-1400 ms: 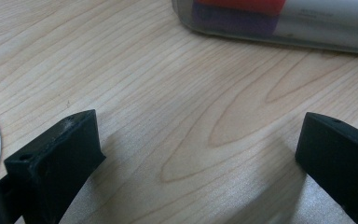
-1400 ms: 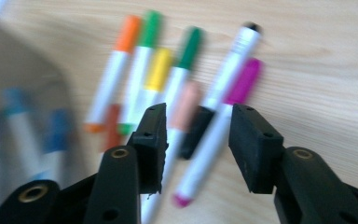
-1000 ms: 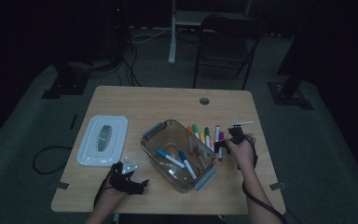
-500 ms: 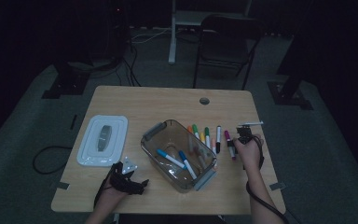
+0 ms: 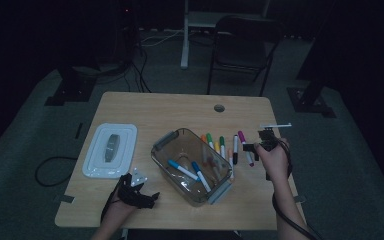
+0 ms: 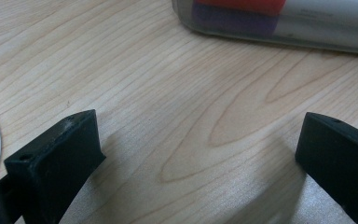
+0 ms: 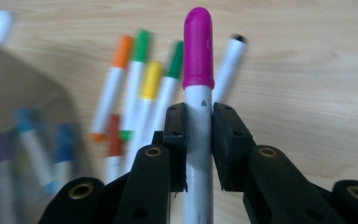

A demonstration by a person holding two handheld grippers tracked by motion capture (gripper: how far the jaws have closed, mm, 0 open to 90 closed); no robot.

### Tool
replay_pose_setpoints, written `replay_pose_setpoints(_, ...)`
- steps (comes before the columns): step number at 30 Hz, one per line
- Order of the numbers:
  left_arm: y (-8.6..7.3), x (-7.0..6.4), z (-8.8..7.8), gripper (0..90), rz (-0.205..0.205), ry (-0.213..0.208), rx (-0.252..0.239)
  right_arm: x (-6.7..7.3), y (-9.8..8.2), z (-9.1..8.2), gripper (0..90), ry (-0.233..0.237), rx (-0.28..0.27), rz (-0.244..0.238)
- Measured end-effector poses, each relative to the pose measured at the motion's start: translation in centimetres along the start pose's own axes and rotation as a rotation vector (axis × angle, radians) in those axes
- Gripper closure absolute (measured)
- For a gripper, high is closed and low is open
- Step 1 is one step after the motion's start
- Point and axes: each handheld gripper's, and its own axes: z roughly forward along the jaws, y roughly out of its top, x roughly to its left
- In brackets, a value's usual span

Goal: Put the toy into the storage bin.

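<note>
So the right gripper (image 7: 198, 123) has its fingers (image 7: 175, 135) clamped tight on a magenta-capped marker (image 7: 198, 70), one pad on each side of the white barrel just under the cap. In the right gripper view the marker sticks straight up out of the grip, cap end away from the camera. From the high view the right gripper (image 5: 256, 146) sits above the right side of the table (image 5: 180, 107), just beside the row of loose markers (image 5: 222, 145), and the magenta marker (image 5: 245, 148) is right there at its tips.

The loose ones (orange, green, yellow, another green and a black-tipped one) lie side by side on the wood between the gripper and the clear plastic bin (image 5: 164, 140). The bin sits about mid-table, angled, with a couple of blue-capped markers (image 5: 182, 169) lying inside it. Its white lid (image 5: 97, 160) lies flat on the left side of the table.

The left gripper (image 5: 139, 194) rests near the front left edge, just below the lid. Its fingers (image 6: 60, 158) are spread wide apart with nothing but bare wood between them, and the bin's bottom corner shows up ahead.
</note>
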Motion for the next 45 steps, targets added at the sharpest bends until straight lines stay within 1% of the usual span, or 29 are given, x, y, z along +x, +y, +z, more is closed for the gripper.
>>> replay_pose_setpoints(1, 0.0, 0.0, 0.0, 0.7, 0.0, 0.0, 0.0, 1.3, 0.4, -0.9, 76.2, 0.043, -0.017, -0.029)
replay_pose_setpoints(2, 0.0, 0.0, 0.0, 0.6, 0.0, 0.0, 0.0, 1.3, 0.4, -0.9, 76.2, 0.043, -0.017, -0.029)
replay_pose_setpoints(3, 0.0, 0.0, 0.0, 0.7, 0.001, 0.001, 0.0, 2.8, 0.8, -1.7, 76.2, 0.075, -0.022, -0.066)
replay_pose_setpoints(4, 0.0, 0.0, 0.0, 0.7, 0.001, 0.001, 0.0, 2.8, 0.8, -1.7, 76.2, 0.075, -0.022, -0.066)
replay_pose_setpoints(5, 0.0, 0.0, 0.0, 0.7, -0.001, 0.001, -0.002, 4.2, 1.1, -2.1, 76.2, 0.12, -0.025, -0.099)
replay_pose_setpoints(6, 0.0, 0.0, 0.0, 0.7, -0.001, 0.001, -0.002, 4.2, 1.1, -2.1, 76.2, 0.12, -0.025, -0.099)
replay_pose_setpoints(7, 0.0, 0.0, 0.0, 0.7, 0.0, 0.001, -0.002, 5.7, 1.3, -2.4, 76.2, 0.152, -0.027, -0.134)
replay_pose_setpoints(8, 0.0, 0.0, 0.0, 0.7, 0.0, 0.001, -0.002, 5.7, 1.3, -2.4, 76.2, 0.152, -0.027, -0.134)
replay_pose_setpoints(9, 0.0, 0.0, 0.0, 0.7, 0.0, 0.001, -0.001, 7.1, 1.4, -2.5, 76.3, 0.189, -0.028, -0.164)
replay_pose_setpoints(10, 0.0, 0.0, 0.0, 0.7, -0.001, 0.001, -0.002, 7.8, 1.4, -2.4, 76.2, 0.2, -0.026, -0.179)
replay_pose_setpoints(13, 0.0, 0.0, 0.0, 0.7, -0.001, 0.0, -0.002, 10.1, 1.4, -1.8, 76.2, 0.233, -0.008, -0.23)
replay_pose_setpoints(14, 0.0, 0.0, 0.0, 0.7, -0.001, 0.0, -0.002, 10.1, 1.4, -1.8, 76.2, 0.233, -0.008, -0.23)
replay_pose_setpoints(15, 0.0, 0.0, 0.0, 0.7, -0.001, 0.0, -0.002, 11.6, 1.4, -1.3, 76.2, 0.244, 0.007, -0.268)
replay_pose_setpoints(16, 0.0, 0.0, 0.0, 0.7, -0.001, 0.0, -0.002, 11.6, 1.4, -1.3, 76.2, 0.244, 0.007, -0.268)
replay_pose_setpoints(17, 0.0, 0.0, 0.0, 0.7, -0.001, -0.001, -0.002, 12.9, 1.4, -0.7, 76.2, 0.262, 0.032, -0.297)
replay_pose_setpoints(18, 0.0, 0.0, 0.0, 0.7, -0.001, -0.001, -0.002, 12.9, 1.4, -0.7, 76.2, 0.262, 0.032, -0.297)
replay_pose_setpoints(19, 0.0, 0.0, 0.0, 0.7, -0.001, -0.001, -0.001, 14.1, 1.3, 0.0, 76.2, 0.281, 0.052, -0.325)
replay_pose_setpoints(21, 0.0, 0.0, 0.0, 0.7, -0.001, -0.001, -0.001, 15.2, 1.2, 0.7, 76.2, 0.288, 0.072, -0.349)
replay_pose_setpoints(22, 0.0, 0.0, 0.0, 0.7, -0.001, -0.001, -0.001, 15.2, 1.2, 0.7, 76.2, 0.288, 0.072, -0.349)
replay_pose_setpoints(23, 0.0, 0.0, 0.0, 0.7, -0.002, -0.001, -0.002, 16.1, 1.0, 1.5, 76.2, 0.293, 0.099, -0.376)
replay_pose_setpoints(24, 0.0, 0.0, 0.0, 0.7, -0.002, -0.001, -0.002, 16.1, 1.0, 1.5, 76.2, 0.293, 0.099, -0.376)
replay_pose_setpoints(25, 0.0, 0.0, 0.0, 0.7, 0.0, 0.0, -0.001, 17.1, 0.8, 2.3, 76.2, 0.295, 0.124, -0.393)
replay_pose_setpoints(27, 0.0, 0.0, 0.0, 0.7, 0.0, 0.0, -0.001, 17.8, 0.7, 3.1, 76.2, 0.3, 0.144, -0.408)
replay_pose_setpoints(28, 0.0, 0.0, 0.0, 0.7, 0.0, 0.0, -0.001, 17.8, 0.7, 3.1, 76.2, 0.3, 0.144, -0.408)
replay_pose_setpoints(29, 0.0, 0.0, 0.0, 0.7, 0.0, 0.0, -0.001, 18.5, 0.5, 3.8, 76.2, 0.298, 0.165, -0.42)
replay_pose_setpoints(32, 0.0, 0.0, 0.0, 0.7, 0.0, 0.0, -0.001, 18.8, 0.4, 4.1, 76.2, 0.295, 0.175, -0.424)
replay_pose_setpoints(34, 0.0, 0.0, 0.0, 0.7, 0.0, 0.0, -0.001, 19.6, 0.0, 5.5, 76.2, 0.29, 0.219, -0.447)
replay_pose_setpoints(38, 0.0, 0.0, 0.0, 0.7, 0.0, 0.0, -0.001, 20.0, -0.4, 6.7, 76.2, 0.29, 0.264, -0.455)
replay_pose_setpoints(45, 0.0, 0.0, 0.0, 0.7, 0.0, 0.0, -0.001, 20.5, -0.9, 9.2, 76.1, 0.253, 0.347, -0.482)
